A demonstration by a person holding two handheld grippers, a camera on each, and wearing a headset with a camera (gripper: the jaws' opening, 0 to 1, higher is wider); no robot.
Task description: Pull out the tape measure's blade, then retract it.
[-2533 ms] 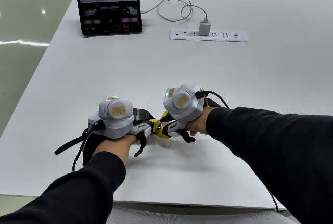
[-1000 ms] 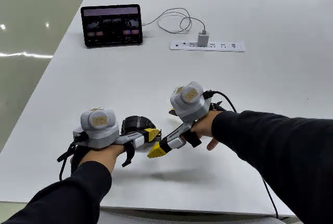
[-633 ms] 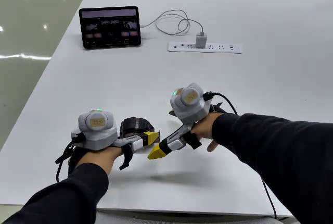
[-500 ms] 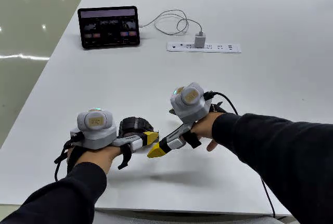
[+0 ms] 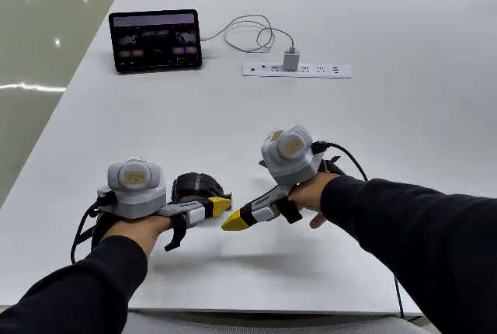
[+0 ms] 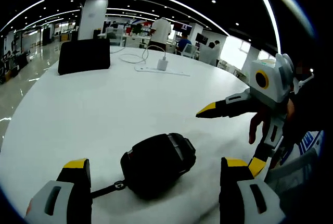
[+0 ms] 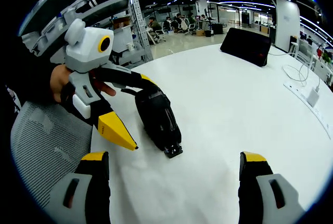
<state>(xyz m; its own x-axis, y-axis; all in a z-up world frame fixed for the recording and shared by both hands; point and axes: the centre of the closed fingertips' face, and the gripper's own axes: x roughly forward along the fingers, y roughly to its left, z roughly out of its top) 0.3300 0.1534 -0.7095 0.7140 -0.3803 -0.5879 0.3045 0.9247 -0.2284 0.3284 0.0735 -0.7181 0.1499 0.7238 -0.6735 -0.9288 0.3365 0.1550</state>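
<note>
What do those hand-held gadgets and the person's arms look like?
The left gripper and right gripper each have a rounded pale grey body with a tan sticker on top and yellow-tipped jaws. A black cable leaves the right one; black straps hang from the left. The sleeves are black.

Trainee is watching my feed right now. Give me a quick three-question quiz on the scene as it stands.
1. True or false: the left gripper is shut on the tape measure.
2. Where is the tape measure? A) held up in the air B) lying on the table between the left gripper's jaws C) hanging over the table's edge
3. Fill in: the right gripper is ____ (open or shut).

Key: 1 false, since its jaws stand wide, clear of the case. 2 B. 3 open.
</note>
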